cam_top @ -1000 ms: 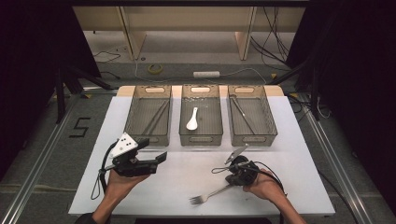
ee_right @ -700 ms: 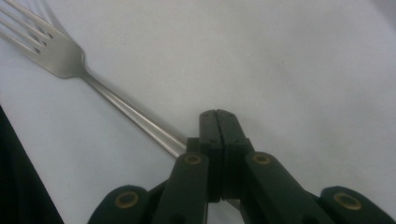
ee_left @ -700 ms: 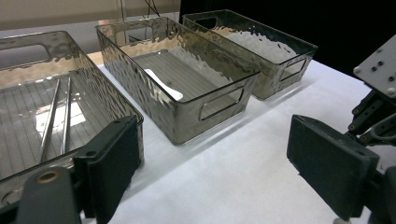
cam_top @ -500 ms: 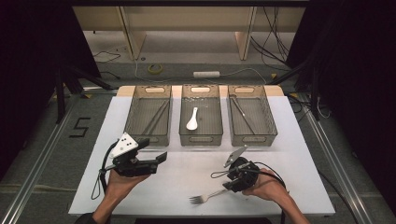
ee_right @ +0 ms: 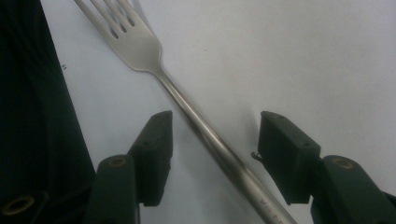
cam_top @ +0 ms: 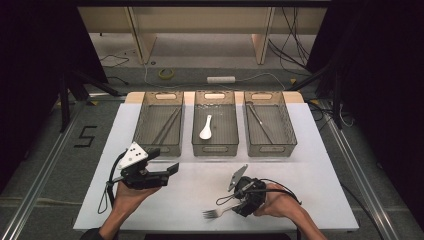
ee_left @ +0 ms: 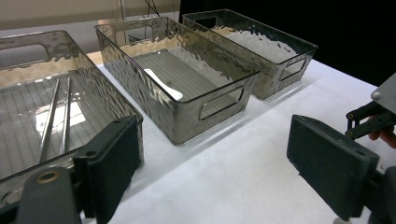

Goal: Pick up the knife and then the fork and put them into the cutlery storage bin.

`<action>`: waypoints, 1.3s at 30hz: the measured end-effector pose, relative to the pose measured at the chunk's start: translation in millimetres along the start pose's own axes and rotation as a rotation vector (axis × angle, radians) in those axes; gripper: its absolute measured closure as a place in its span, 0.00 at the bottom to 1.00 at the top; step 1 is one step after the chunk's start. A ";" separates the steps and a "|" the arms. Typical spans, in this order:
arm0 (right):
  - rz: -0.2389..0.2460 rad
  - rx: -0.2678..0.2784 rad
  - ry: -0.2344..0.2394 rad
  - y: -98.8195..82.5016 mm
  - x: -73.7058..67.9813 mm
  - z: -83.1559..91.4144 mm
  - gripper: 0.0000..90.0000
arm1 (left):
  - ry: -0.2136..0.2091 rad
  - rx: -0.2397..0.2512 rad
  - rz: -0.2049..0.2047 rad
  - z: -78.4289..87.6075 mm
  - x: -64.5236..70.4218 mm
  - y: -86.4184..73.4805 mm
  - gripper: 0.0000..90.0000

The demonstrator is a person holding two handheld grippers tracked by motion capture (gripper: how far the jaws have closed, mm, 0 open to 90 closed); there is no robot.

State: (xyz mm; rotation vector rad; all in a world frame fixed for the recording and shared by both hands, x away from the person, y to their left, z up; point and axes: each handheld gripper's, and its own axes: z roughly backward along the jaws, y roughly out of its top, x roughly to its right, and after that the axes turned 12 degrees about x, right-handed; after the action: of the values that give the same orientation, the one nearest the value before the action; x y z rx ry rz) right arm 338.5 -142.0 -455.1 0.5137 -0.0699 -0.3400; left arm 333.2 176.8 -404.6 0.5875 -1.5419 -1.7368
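**Fork lined up for pickup**

The fork [ee_right: 187, 112] lies flat on the white desk [cam_top: 320, 165], near its front edge. The right tongs [ee_right: 212, 154] have just been opening and now straddle the handle, pads clear of it. The left tongs [ee_left: 215, 172] hang open and empty before the bins. Next, I judge, the right tongs must close on the handle.

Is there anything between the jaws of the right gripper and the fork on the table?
Nothing visible. The right gripper stands open, and the fork handle lies on the bare white table between its jaws, touching neither pad.
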 end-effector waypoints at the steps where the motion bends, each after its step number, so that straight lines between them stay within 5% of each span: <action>1: 0.017 0.003 -0.005 0.2 0.3 -1.4 0.55 | 0.001 0.000 0.002 0.0 0.2 -0.1 0.19; 19: 0.100 -0.070 0.004 5.6 -5.4 -6.8 0.77 | 0.000 -0.001 0.002 -0.2 0.5 0.0 0.19; 30: 0.109 -0.082 0.029 7.4 -6.9 -7.4 0.92 | 0.000 -0.001 0.001 -0.2 0.7 -0.1 0.19; 39: 0.118 -0.103 0.031 10.4 -7.4 -8.4 0.93 | 0.000 -0.001 0.000 -0.2 0.8 0.0 0.19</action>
State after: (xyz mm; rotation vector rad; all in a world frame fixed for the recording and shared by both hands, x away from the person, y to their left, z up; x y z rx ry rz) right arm 335.9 -127.1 -457.2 0.4104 -0.0518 -0.2184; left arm 332.8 176.1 -404.5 0.5869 -1.5412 -1.7369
